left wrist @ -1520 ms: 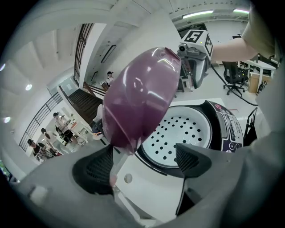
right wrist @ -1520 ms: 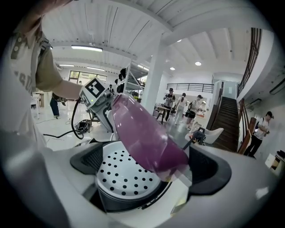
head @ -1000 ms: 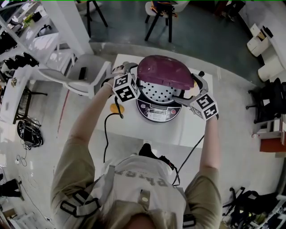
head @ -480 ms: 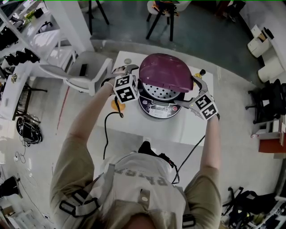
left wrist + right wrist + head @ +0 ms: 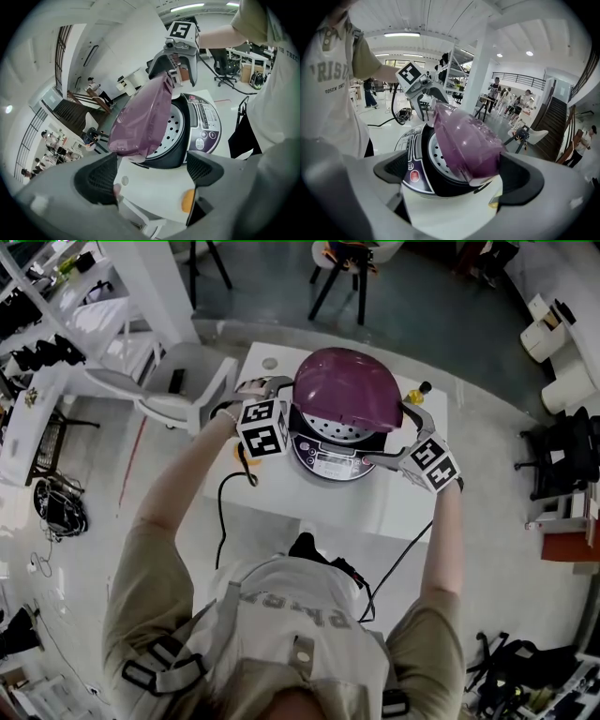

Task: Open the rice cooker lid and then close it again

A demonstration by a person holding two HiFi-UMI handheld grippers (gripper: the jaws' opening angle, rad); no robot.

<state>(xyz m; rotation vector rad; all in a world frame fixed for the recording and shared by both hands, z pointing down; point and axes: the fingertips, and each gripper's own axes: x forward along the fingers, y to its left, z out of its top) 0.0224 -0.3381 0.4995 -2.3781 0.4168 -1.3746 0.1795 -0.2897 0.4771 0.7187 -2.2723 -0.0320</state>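
The rice cooker [image 5: 334, 454] stands on a white table, control panel toward me. Its purple lid [image 5: 347, 390] is tilted, part way down over the perforated inner plate [image 5: 174, 126]. My left gripper [image 5: 281, 399] is at the lid's left edge and my right gripper [image 5: 392, 435] at its right edge. In the left gripper view the jaws [image 5: 150, 176] stand open, with only table and cooker beyond the gap. The right gripper view shows the other pair [image 5: 457, 176] open too, the lid [image 5: 464, 140] rising just past them. Whether either touches the lid I cannot tell.
The white table [image 5: 375, 512] has a small yellow object [image 5: 415, 394] at its back right corner. A black power cord [image 5: 223, 512] hangs off the left side. A white chair [image 5: 178, 390] stands to the left, and dark chairs [image 5: 339, 268] behind.
The purple lid has swung lower over the cooker, hiding more of the perforated plate. Both grippers stayed at its sides and shifted slightly with it.
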